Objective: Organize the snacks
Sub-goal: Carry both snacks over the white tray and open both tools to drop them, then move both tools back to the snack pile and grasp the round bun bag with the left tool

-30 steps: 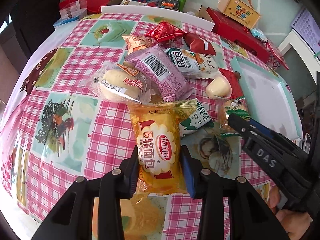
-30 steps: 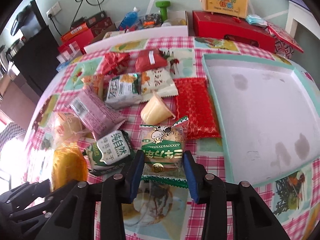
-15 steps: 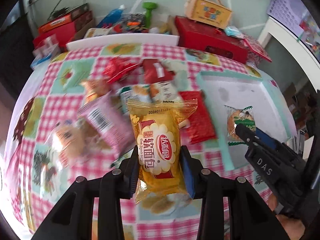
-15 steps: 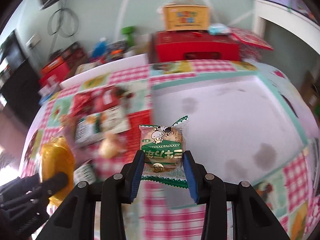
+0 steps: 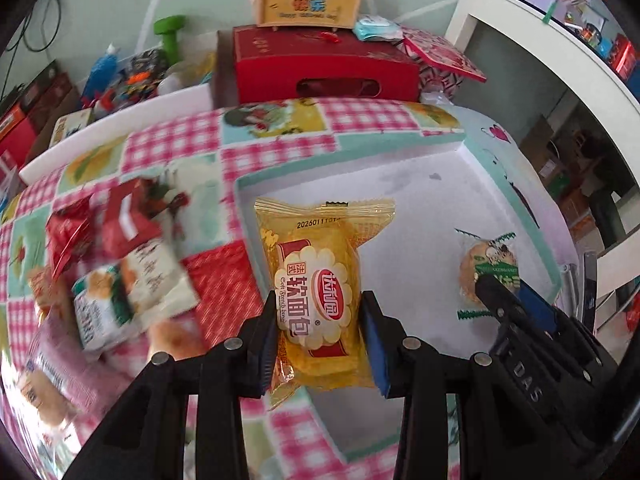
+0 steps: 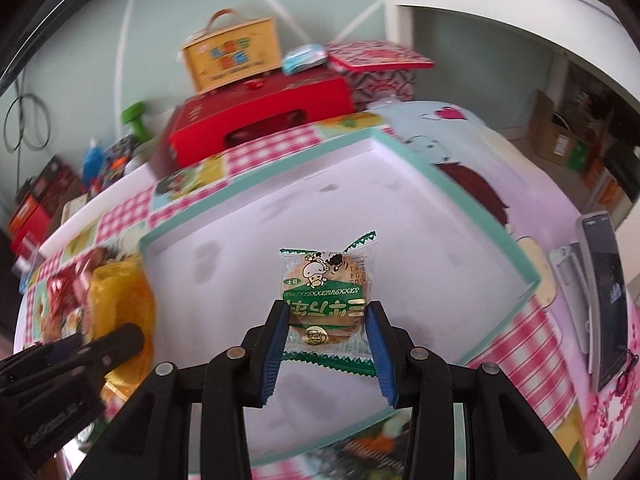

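The left gripper (image 5: 320,332) clamps the yellow bread packet (image 5: 316,300); the right gripper (image 6: 326,332) clamps the green biscuit packet (image 6: 328,300). A second ago both packets hung above the snack pile; now both hang over the white floor of the tray (image 6: 400,216), the bread near its left rim, the biscuit toward its middle. The tray floor is bare on all sides within its teal rim. The remaining snacks (image 5: 132,276) lie left of the tray on the checked tablecloth (image 5: 360,116). Beyond stands a red box (image 5: 324,68).
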